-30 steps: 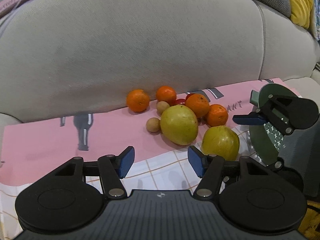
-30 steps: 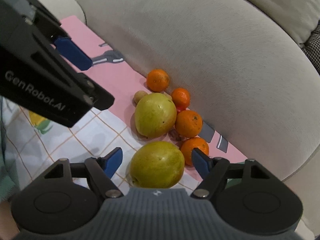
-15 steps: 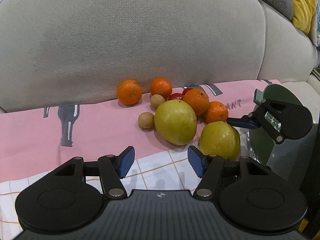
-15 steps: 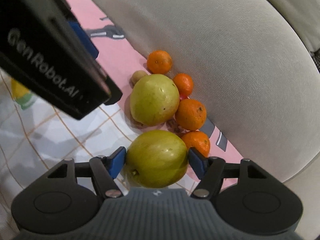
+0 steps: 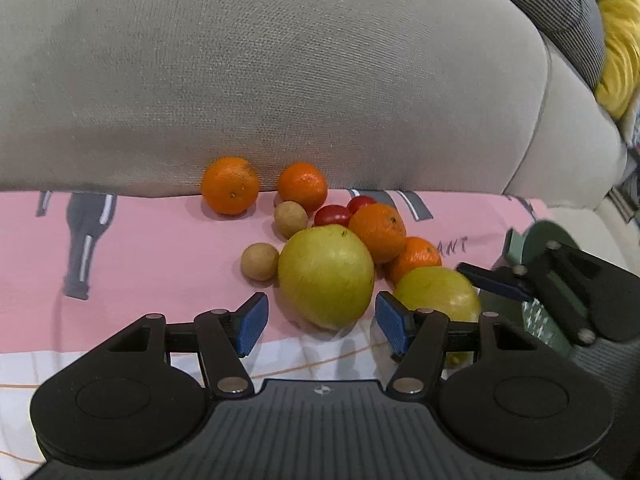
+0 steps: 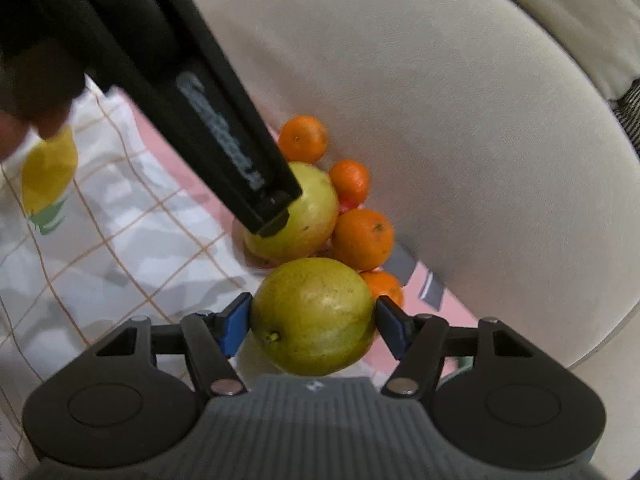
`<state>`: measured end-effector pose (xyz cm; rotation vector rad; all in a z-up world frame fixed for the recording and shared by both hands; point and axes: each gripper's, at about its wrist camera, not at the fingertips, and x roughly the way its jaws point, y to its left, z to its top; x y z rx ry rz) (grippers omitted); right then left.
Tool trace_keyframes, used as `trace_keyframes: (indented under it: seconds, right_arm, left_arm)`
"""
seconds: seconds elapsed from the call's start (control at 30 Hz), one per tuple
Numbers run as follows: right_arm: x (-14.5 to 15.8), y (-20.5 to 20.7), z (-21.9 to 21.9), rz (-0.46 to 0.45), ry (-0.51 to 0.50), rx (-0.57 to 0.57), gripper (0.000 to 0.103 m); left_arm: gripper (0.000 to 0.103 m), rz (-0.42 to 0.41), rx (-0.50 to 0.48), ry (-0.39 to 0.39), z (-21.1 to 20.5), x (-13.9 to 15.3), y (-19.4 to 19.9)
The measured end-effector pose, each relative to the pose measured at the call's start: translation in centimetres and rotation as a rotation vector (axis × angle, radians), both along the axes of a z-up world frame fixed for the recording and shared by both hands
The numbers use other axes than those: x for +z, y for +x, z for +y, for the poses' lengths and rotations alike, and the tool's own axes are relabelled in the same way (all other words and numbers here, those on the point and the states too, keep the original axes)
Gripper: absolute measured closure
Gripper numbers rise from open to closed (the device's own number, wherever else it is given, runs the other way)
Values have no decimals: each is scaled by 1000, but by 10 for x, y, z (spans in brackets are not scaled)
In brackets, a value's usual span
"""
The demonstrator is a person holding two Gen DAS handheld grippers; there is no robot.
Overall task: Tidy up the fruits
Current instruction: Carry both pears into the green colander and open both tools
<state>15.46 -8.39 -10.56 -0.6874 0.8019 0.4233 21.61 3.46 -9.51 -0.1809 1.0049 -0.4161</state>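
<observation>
A heap of fruit lies on a pink cloth (image 5: pixel 152 248) against the sofa back. A big yellow-green fruit (image 5: pixel 326 276) sits just ahead of my left gripper (image 5: pixel 320 320), which is open; its blue pads flank the fruit's near side without touching. My right gripper (image 6: pixel 310 320) is closing its jaws, and both pads press a second yellow-green fruit (image 6: pixel 314 316). Behind are several oranges (image 5: pixel 230 185), two small brown fruits (image 5: pixel 259 261) and two cherry tomatoes (image 5: pixel 332 216). In the right wrist view the left gripper's black body (image 6: pixel 224 140) hides part of the big fruit (image 6: pixel 312 208).
The grey sofa backrest (image 5: pixel 280 80) rises right behind the fruit. A white checked cloth (image 6: pixel 120 240) with a lemon print (image 6: pixel 48 172) covers the near seat. A yellow cushion (image 5: pixel 618 52) lies at the far right. A person's fingertip (image 6: pixel 24 128) shows at the left edge.
My left gripper came down and closer, so the big fruit now sits at its pads. The right gripper's jaws narrowed from wide apart onto the second yellow-green fruit.
</observation>
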Motion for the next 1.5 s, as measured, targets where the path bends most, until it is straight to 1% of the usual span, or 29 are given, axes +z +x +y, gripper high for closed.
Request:
trace_keyframes:
  seconds: [0.1,0.17,0.33,0.5,0.67,0.73,0.77,0.83,1.03,1.1,1.27,1.33,1.43,1.5]
  right_arm:
    - [15,-3,-6,-39,17,3,39]
    - [24,-5,-11,-62,23,0,39]
    - [47,-15,-23,-111,50,-30,39]
    - [70,-18,-52,-103,153,-136,39]
    - [79,-31,-80,-89,180,-257,39]
    - [80,-34,-91,-69,187,-308,39]
    - [77,-34,-97,-54,189,-335,39]
    - [70,-35,-109,-23,190,-383,39]
    - [43,-35,-139,112,227,-509,39]
    - [40,-34,-149,146,244,-520,39]
    - [26,-29,-158,240,322,-537,39]
    - [21,-28,-159,274,333,-540,39]
    - [13,-27,-161,318,334,-536,39]
    - [11,-27,-163,337,332,-539,39]
  left_arm:
    - [27,20,18,-25,-2,-1,9]
    - [26,29,28,-27,-5,-2,15]
    - [25,58,58,7,-16,-8,24]
    - [24,74,98,27,-22,-13,28]
    - [24,100,129,49,-28,-21,32]
    - [26,99,135,58,-30,-23,31]
    - [28,95,136,57,-31,-22,30]
    - [28,89,140,61,-32,-22,29]
    - [28,76,141,52,-30,-22,23]
    - [29,78,145,64,-29,-19,19]
    - [29,75,135,54,-27,-9,5]
    - [29,70,123,54,-28,-2,-1]
    - [29,68,84,36,-33,11,-11]
    - [29,56,39,29,-42,20,-17]
